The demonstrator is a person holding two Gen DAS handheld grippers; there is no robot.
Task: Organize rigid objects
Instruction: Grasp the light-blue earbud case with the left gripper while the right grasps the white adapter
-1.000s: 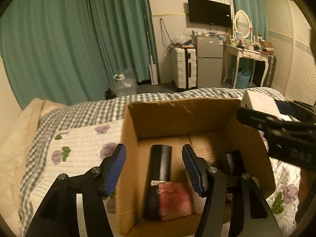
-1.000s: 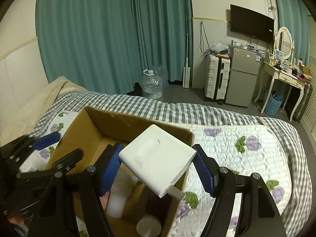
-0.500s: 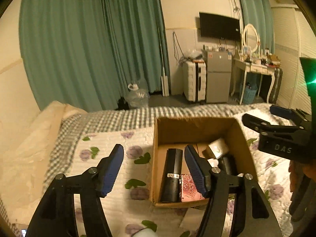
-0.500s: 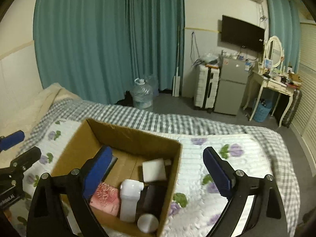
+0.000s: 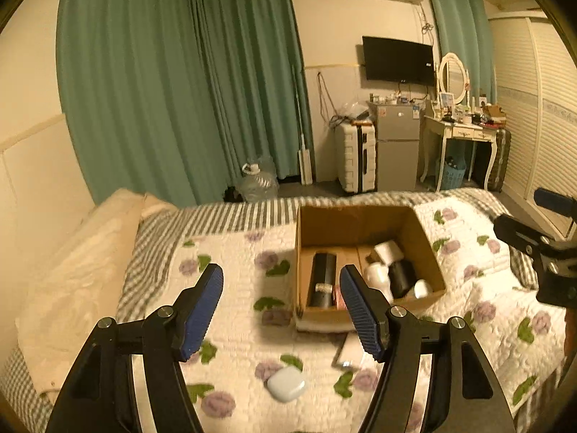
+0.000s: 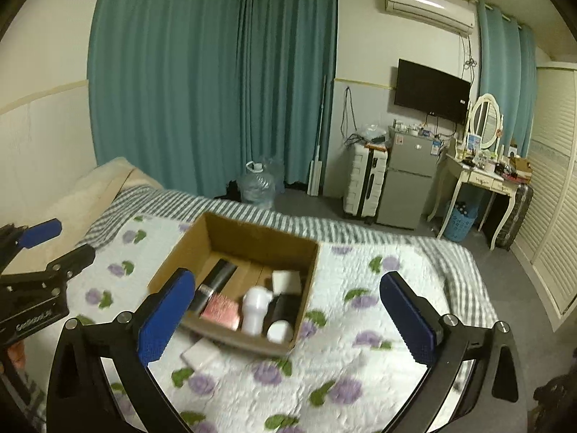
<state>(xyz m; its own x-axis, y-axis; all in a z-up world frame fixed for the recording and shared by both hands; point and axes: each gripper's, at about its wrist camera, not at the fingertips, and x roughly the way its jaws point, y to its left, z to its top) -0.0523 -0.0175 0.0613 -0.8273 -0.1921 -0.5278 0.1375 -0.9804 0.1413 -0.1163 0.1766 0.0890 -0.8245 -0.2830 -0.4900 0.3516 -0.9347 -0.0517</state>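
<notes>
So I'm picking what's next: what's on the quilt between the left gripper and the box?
In the left wrist view, only a flat white item by the cardboard box.

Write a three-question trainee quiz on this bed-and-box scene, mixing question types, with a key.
1. True or false: the right gripper holds a white block.
2. The pale rounded case lies: A) in the cardboard box, B) on the quilt, C) on the floor.
3. Fill in: the black cylinder lies along the box's ___ wall in the left wrist view.

Key: 1 false, its jaws stand open and empty; 2 B; 3 left.
</notes>
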